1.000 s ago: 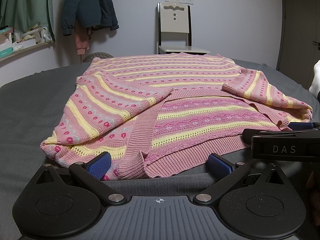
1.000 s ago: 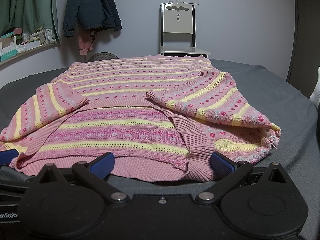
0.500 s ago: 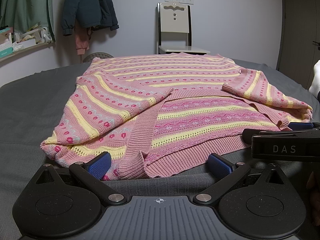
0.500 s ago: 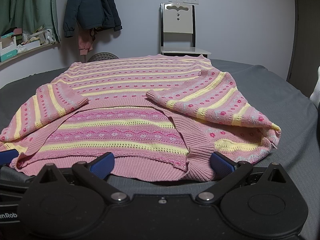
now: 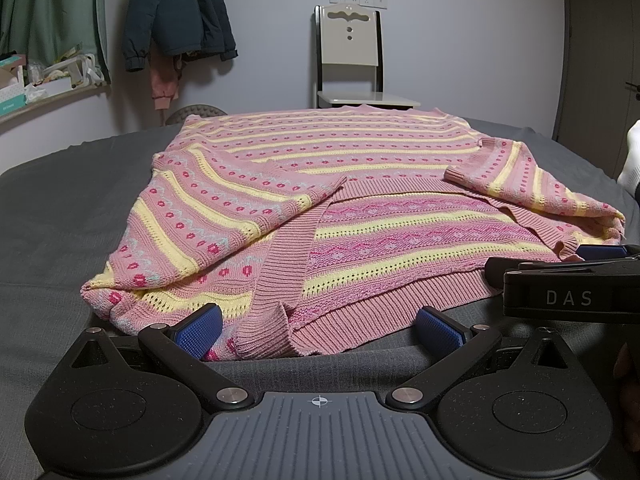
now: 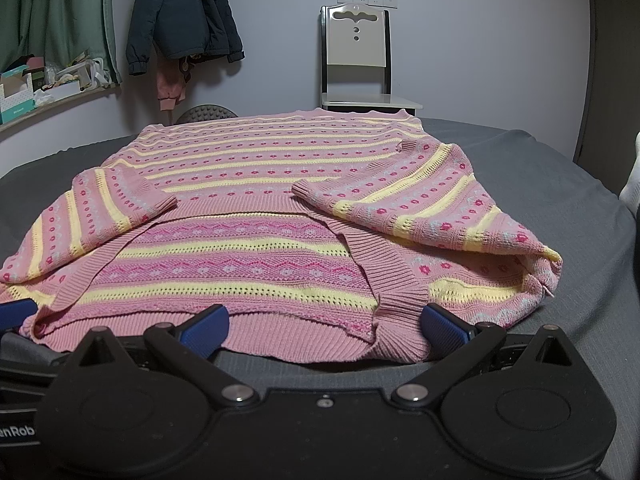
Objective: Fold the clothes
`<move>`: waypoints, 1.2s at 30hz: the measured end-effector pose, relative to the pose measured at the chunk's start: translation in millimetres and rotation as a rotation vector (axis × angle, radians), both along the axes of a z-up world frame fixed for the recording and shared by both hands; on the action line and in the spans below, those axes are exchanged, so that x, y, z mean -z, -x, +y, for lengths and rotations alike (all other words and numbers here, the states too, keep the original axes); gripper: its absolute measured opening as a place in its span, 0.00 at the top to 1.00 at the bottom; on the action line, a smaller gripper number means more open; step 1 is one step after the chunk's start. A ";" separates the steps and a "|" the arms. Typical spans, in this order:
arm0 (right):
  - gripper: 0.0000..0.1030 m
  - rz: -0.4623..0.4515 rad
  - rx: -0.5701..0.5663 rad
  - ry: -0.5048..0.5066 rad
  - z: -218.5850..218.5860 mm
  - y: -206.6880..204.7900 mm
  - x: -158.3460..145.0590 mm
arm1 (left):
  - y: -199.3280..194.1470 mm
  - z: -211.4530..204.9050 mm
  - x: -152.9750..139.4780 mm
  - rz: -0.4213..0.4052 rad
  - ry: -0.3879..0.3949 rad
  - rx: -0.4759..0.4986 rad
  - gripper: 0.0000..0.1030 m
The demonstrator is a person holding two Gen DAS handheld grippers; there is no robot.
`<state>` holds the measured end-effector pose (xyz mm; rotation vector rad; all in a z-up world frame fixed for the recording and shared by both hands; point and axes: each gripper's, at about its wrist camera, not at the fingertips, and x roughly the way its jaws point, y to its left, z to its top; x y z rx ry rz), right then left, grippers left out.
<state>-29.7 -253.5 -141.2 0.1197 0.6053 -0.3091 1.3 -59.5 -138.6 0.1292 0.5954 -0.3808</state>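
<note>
A pink knitted sweater (image 5: 360, 184) with yellow stripes lies flat on the grey bed (image 5: 60, 216), both sleeves folded in over its body. Its ribbed hem (image 6: 280, 332) faces me. My left gripper (image 5: 318, 326) stands open at the hem's left part, with the folded sleeve's ribbed cuff (image 5: 264, 340) between its blue pads. My right gripper (image 6: 325, 327) is open at the hem's right part, with the other cuff (image 6: 396, 340) beside its right pad. The right gripper's black body (image 5: 568, 284) shows at the right of the left wrist view.
A white chair (image 5: 350, 64) stands against the far wall behind the bed. A dark jacket (image 5: 176, 12) and green cloth (image 5: 48, 12) hang at the back left above a cluttered shelf (image 5: 36, 88). Bare grey bedding (image 6: 580, 184) surrounds the sweater. A white object (image 6: 632, 184) sits at the right edge.
</note>
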 end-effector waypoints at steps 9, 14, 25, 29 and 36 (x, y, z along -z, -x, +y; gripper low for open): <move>0.00 0.001 0.000 0.000 0.4 -0.1 -0.2 | 0.2 -0.2 -0.3 -0.001 -0.003 0.000 0.00; 0.00 0.002 0.000 -0.001 0.8 0.0 -1.3 | 6.7 -2.6 -4.8 -0.043 -0.024 -0.010 0.00; 0.00 -0.282 -0.087 0.068 11.4 26.2 -45.8 | -12.0 70.6 -73.3 -0.171 0.316 -0.207 0.00; 0.00 -0.285 -0.258 0.160 48.4 27.6 -50.8 | -66.2 109.1 -87.5 -0.115 0.397 -0.265 0.00; 0.00 -0.246 -0.592 0.376 148.8 9.7 -48.9 | -186.8 147.5 -80.0 0.098 0.479 -0.289 0.01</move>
